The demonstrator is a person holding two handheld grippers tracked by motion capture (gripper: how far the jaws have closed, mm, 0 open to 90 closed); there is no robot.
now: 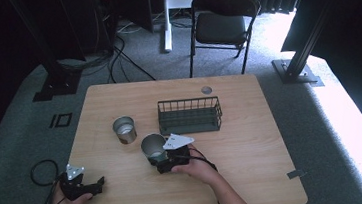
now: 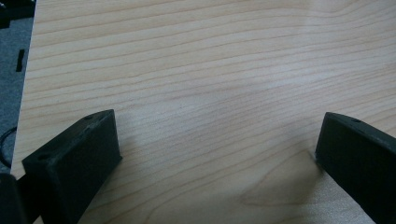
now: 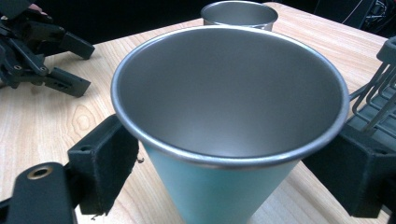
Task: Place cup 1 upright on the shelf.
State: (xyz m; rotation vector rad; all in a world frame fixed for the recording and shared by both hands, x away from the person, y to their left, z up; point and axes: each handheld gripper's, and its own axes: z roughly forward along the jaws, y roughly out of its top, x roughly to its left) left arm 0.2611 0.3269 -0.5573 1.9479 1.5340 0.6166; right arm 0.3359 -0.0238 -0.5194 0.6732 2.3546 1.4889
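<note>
**Right gripper takes hold of a steel cup beside the wire basket**

At centre of the high view, the right gripper (image 1: 160, 160) sits on the wooden surface (image 1: 243, 146) with its jaws closed on either side of a tapered metal cup (image 1: 152, 146), which stands upright just below the lower-left corner of the dark wire basket (image 1: 190, 115). A second, shorter metal cup (image 1: 124, 129) stands near it, up and to the left. At the lower left of that frame the left gripper (image 1: 92, 187) rests near the surface's edge, well apart from both cups.

The right gripper view brings the grasp close: the held cup (image 3: 224, 116) is empty, its rolled rim wide, its outer wall pale blue-green, with a black pad pressed to each flank below the rim. The second cup (image 3: 239, 14) peeks over the top of the frame, the basket's wires (image 3: 378, 88) crowd the right edge, and the left gripper (image 3: 51, 58) lies at upper left. The left gripper view shows its jaws spread wide over bare wood grain, holding nothing.

The risk appears to lie in the taper: pads on a smooth, narrowing wall could let the cup slide down or tip during a lift. The basket's nearness also leaves little room, and a careless swing could knock the rim against the wires.

The high view alone gives the overall layout; the close view alone reveals pad contact and the empty interior.
</note>
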